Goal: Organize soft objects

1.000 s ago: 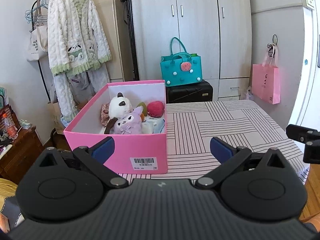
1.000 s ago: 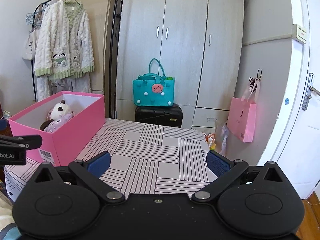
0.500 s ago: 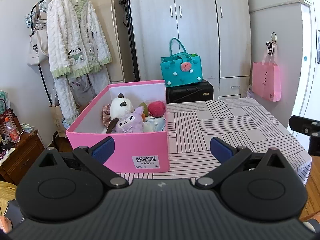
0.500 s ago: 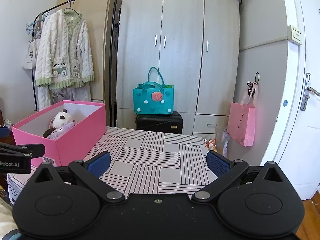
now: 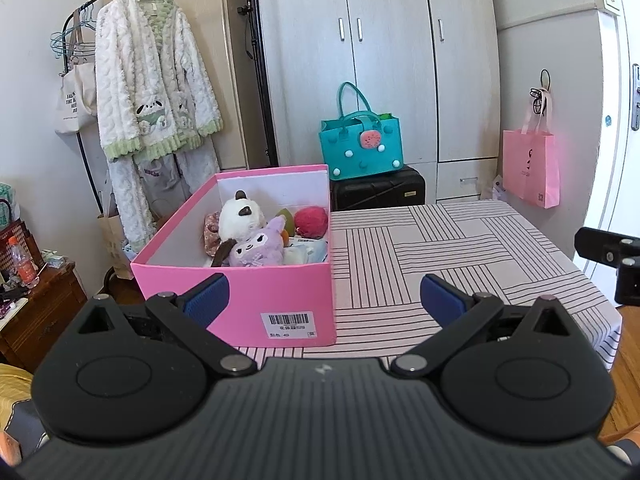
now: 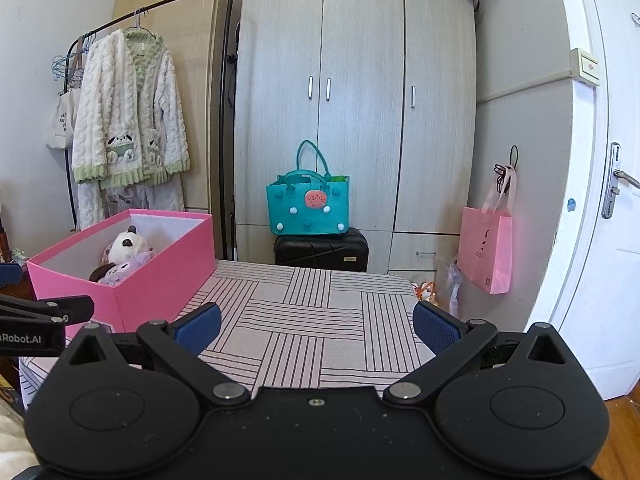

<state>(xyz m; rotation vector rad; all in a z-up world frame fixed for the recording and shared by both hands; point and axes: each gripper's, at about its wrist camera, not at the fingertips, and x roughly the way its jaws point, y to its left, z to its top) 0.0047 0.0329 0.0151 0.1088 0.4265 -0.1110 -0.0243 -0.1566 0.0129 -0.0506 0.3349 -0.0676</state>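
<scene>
A pink box (image 5: 240, 300) stands on the left of the striped table (image 5: 460, 240). It holds several soft toys: a white panda plush (image 5: 238, 216), a purple plush (image 5: 260, 250), a red ball (image 5: 312, 220). The box also shows in the right wrist view (image 6: 160, 280), with the panda plush (image 6: 128, 246) inside. My left gripper (image 5: 324, 300) is open and empty, in front of the box's near wall. My right gripper (image 6: 316, 326) is open and empty, above the table's near edge.
A wardrobe (image 6: 360, 120) stands behind the table, with a teal bag (image 6: 308, 208) on a black suitcase (image 6: 320, 250). A pink paper bag (image 6: 486, 254) hangs at the right. A robe (image 5: 152, 92) hangs on a rack at the left. A wooden cabinet (image 5: 36, 312) stands low left.
Both grippers have drawn back and risen slightly; the box and table look a little farther off. Both stay open and empty.
</scene>
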